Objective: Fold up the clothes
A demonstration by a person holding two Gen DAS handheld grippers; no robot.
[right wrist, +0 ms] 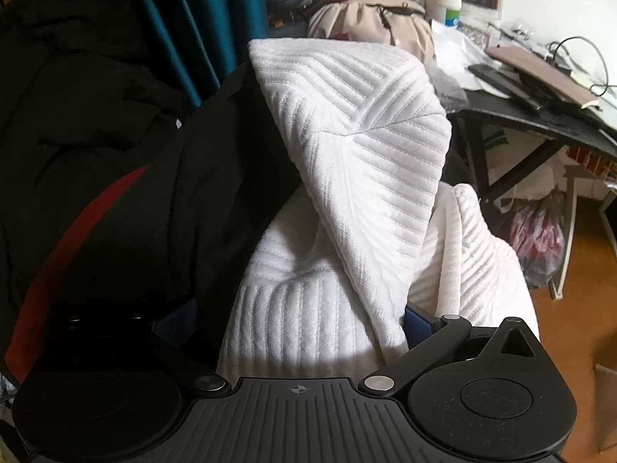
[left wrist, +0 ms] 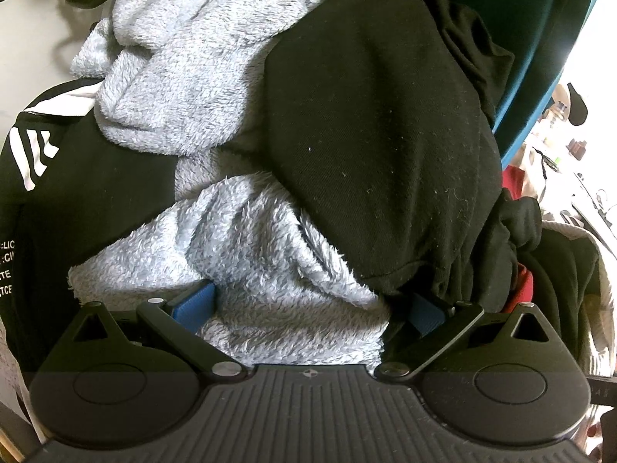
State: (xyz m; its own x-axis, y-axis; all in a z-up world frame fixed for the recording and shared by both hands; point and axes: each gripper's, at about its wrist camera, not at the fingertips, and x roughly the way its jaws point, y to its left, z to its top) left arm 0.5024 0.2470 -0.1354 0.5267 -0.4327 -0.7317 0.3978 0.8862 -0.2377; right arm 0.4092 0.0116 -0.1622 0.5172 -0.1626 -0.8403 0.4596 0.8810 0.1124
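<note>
Cluttered room with a teal curtain and a loaded desk behind: the clothes lie in a loose heap, none visibly folded, so the task appears to be at its start. Left claw has its fingers apart around a bunch of grey fleece beside a black garment. Right claw is likewise parted, with a white ribbed garment between its fingers; sorting, flattening and folding all appear to remain.

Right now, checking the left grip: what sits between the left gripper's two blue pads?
In the left wrist view, a fold of the fluffy light-blue fleece fills the gap between the left gripper pads, with the black garment draped just beyond it.
</note>
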